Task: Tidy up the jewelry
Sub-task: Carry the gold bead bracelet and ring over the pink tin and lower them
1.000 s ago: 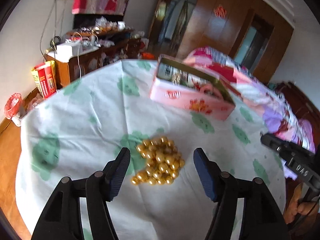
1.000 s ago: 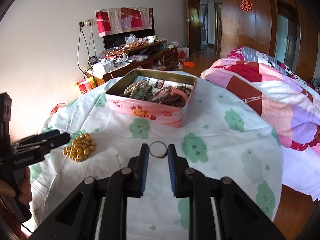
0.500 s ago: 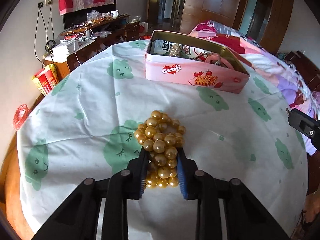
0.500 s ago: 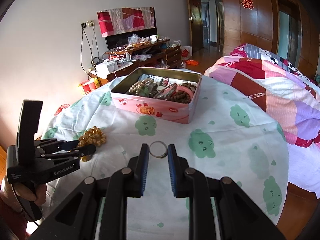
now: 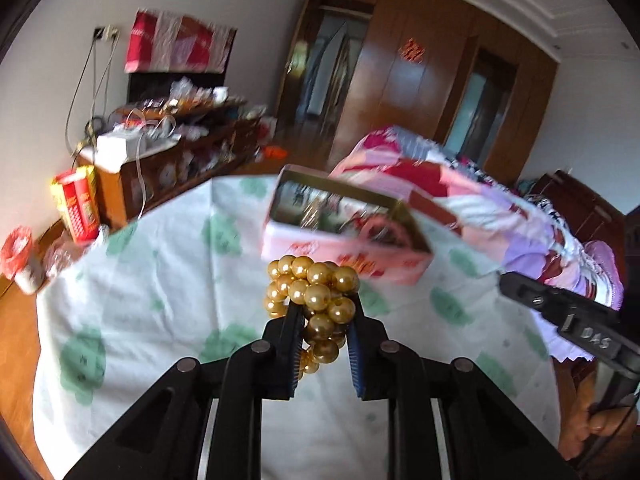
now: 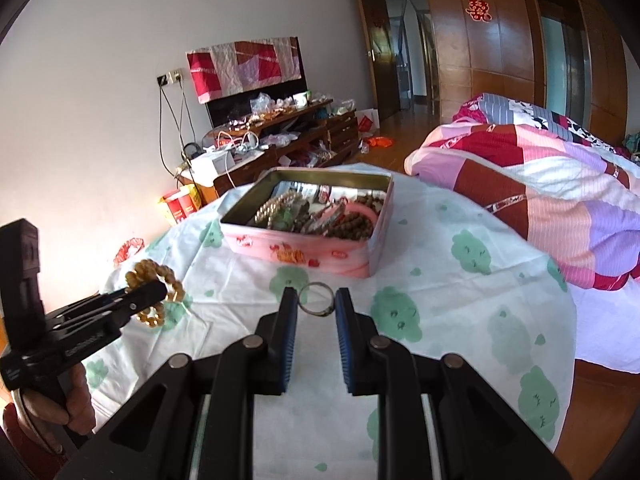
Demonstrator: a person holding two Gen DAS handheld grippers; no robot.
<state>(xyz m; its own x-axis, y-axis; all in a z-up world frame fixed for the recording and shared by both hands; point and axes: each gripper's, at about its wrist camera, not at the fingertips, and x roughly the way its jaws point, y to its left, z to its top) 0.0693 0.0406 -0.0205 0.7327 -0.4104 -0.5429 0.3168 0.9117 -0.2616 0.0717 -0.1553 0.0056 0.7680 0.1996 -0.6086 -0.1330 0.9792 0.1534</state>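
between the blue pads of my left gripper (image 5: 322,332) sat the gold bead bracelet (image 5: 316,300), a bunched cluster of round beads; the jaws were closing on it, both pads pressed against the beads, and the bundle hung clear of the surface (image 5: 160,280), as the right wrist view showed it (image 6: 154,292) raised above the cloth in my left gripper (image 6: 160,294). my right gripper (image 6: 316,304) had its jaws clamped on a thin silver ring (image 6: 316,299), held upright at the very tips, one pad on each side of the band. ahead of both sat the pink tin (image 6: 304,252), open, on the white cloth with green blobs; inside it lay pale bead strands, dark brown beads and bangles, tangled together. the tin (image 5: 340,256) appeared blurred just beyond the gold beads in the left wrist view. my left hand (image 6: 60,404) gripped its handle at the lower left edge. a bed with a patchwork quilt (image 6: 540,184) stood to the right of the surface, and a cluttered wooden cabinet (image 6: 280,136) stood against the far wall.
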